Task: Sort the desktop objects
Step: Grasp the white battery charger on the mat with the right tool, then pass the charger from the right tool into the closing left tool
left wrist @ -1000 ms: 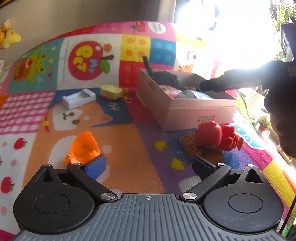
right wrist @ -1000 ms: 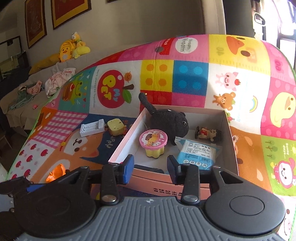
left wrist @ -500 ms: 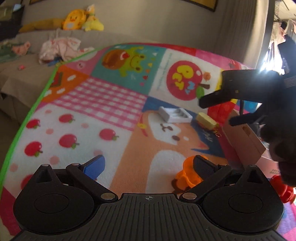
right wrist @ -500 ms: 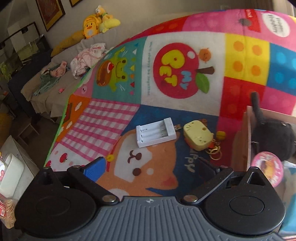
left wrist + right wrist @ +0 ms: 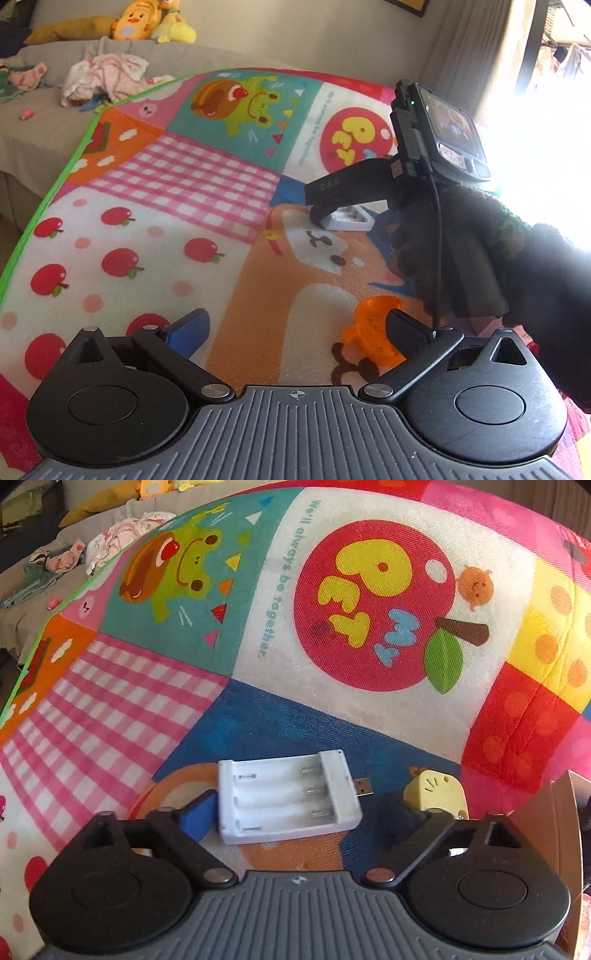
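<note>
Right wrist view shows the right gripper (image 5: 297, 810) low over the play mat (image 5: 155, 709), its jaws closing with the white battery charger (image 5: 288, 797) lying flat between them at 12 o'clock; the blue pad looks to be against its left end, the other finger clear of its right end, and a yellow cat-face keychain (image 5: 434, 794) sits just beside it at 2 o'clock. Left wrist view shows the left gripper (image 5: 295, 328) spread wide, holding nothing, an orange toy (image 5: 373, 328) beside its right finger at 1 o'clock.
</note>
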The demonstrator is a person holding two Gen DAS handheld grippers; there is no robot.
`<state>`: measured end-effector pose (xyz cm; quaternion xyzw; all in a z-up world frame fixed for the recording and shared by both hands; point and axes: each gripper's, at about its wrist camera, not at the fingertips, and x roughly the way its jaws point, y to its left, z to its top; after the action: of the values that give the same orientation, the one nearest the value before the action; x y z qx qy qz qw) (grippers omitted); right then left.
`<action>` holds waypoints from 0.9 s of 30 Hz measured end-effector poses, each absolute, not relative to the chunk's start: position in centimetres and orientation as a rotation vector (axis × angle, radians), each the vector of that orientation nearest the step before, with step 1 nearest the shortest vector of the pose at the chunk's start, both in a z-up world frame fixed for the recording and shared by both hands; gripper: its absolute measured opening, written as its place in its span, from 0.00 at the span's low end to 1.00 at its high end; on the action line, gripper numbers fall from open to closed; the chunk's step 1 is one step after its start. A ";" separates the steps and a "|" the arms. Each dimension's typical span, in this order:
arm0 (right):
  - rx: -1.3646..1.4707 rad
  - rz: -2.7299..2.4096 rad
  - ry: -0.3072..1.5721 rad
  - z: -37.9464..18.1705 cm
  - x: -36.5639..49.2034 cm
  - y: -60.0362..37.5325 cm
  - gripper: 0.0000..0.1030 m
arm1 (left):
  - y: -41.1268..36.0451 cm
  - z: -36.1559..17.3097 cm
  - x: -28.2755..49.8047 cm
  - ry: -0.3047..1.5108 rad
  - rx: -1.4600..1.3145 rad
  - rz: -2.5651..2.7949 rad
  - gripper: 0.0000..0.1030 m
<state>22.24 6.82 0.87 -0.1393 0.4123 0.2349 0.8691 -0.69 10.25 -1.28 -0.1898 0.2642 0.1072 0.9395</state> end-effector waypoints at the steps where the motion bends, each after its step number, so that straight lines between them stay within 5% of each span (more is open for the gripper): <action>1: -0.293 0.495 0.857 1.4 21.6 6.3 0.77 | 10.1 -1.3 -0.7 0.539 -0.381 0.214 1.00; 9: -0.254 0.674 0.776 7.3 11.3 -3.0 0.77 | 10.4 -1.4 -0.5 0.553 -0.396 0.226 1.00; 19: -0.235 0.720 0.756 6.6 1.4 -12.3 0.77 | 8.5 -0.5 -0.1 0.578 -0.322 0.225 1.00; 27: -0.277 0.562 0.535 6.9 -1.3 -17.3 1.00 | 4.3 2.3 -0.8 0.555 -0.186 0.134 1.00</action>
<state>-1.33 -17.28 6.92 -0.1345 0.2599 0.2732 0.9164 -0.82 4.27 2.28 -0.0915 0.2736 0.0661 0.9552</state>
